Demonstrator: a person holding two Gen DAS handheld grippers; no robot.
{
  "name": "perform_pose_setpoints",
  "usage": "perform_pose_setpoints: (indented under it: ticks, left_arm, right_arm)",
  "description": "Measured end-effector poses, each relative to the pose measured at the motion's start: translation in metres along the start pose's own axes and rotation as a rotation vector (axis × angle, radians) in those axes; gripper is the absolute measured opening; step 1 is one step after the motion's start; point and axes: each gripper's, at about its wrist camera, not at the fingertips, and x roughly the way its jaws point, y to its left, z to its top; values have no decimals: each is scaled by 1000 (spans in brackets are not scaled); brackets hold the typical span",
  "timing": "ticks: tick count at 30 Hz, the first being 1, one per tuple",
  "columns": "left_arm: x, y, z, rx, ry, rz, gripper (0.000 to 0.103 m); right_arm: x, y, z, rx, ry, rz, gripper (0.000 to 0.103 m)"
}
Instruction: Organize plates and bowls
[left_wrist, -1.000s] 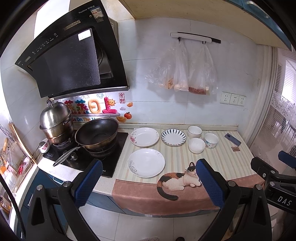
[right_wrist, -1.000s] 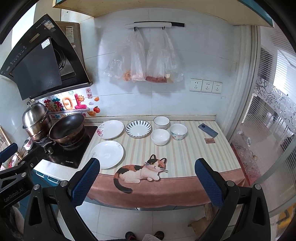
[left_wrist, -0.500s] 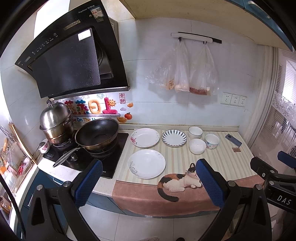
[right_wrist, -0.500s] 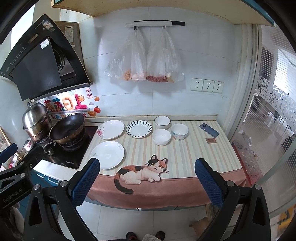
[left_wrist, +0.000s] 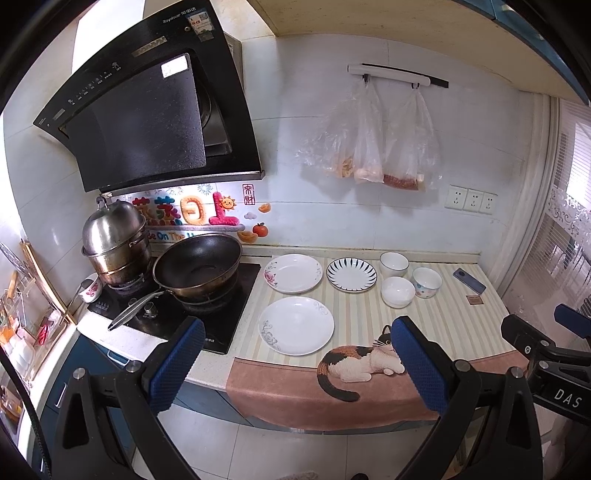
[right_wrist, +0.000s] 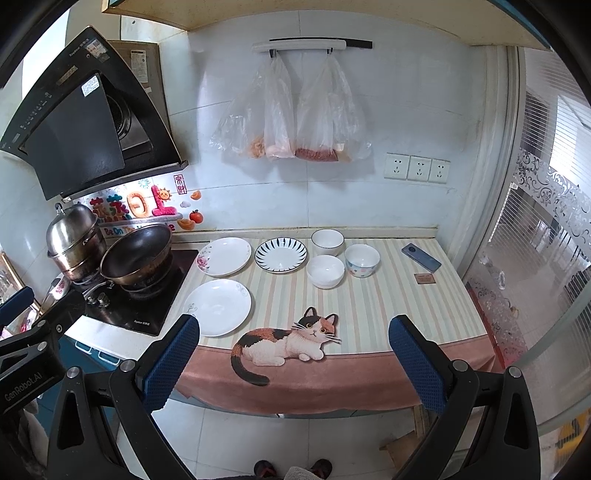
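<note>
On the striped counter mat lie three plates: a plain white plate (left_wrist: 296, 325) (right_wrist: 218, 307) nearest me, a flower-edged plate (left_wrist: 293, 273) (right_wrist: 224, 256) behind it, and a blue-striped plate (left_wrist: 352, 275) (right_wrist: 281, 254). Right of them stand three bowls: a white one with a dark rim (left_wrist: 394, 263) (right_wrist: 327, 241), a plain white one (left_wrist: 398, 291) (right_wrist: 325, 271), and a patterned one (left_wrist: 427, 282) (right_wrist: 362, 260). My left gripper (left_wrist: 295, 362) is open and empty, held off the counter's front edge. My right gripper (right_wrist: 293, 360) is also open and empty, back from the edge.
A black wok (left_wrist: 197, 266) and a steel steamer pot (left_wrist: 115, 240) sit on the hob at left under a range hood (left_wrist: 147, 122). A phone (right_wrist: 421, 257) and a small brown card (right_wrist: 425, 278) lie at right. Plastic bags (right_wrist: 291, 122) hang on the wall.
Both views have shifted only slightly; the counter sits a touch closer. Nothing on the counter has moved, and both grippers stay open.
</note>
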Motion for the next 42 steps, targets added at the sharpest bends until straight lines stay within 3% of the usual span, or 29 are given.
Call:
perform_pose_setpoints:
  ticks: [21, 27, 29, 34, 37, 42]
  left_arm:
    - [-3, 9, -3, 7, -12, -5, 103]
    - [14, 14, 0, 3, -34, -6, 103]
    - [27, 19, -2, 7, -43, 14, 103]
    - [88, 40, -13, 11, -10, 44, 103]
    - [135, 52, -21, 28, 52, 64, 103]
    - [222, 72, -34, -7, 226, 27, 103]
  right_arm:
    - [-1, 2, -5, 13, -5, 2, 103]
    - [12, 4, -6, 35, -8, 16, 103]
    - [25, 7, -7, 25, -10, 32, 103]
    - [95, 20, -18, 60, 111, 74, 103]
    - [145, 27, -28, 90, 180, 118, 103]
    - [233, 42, -44, 82, 307, 149, 103]
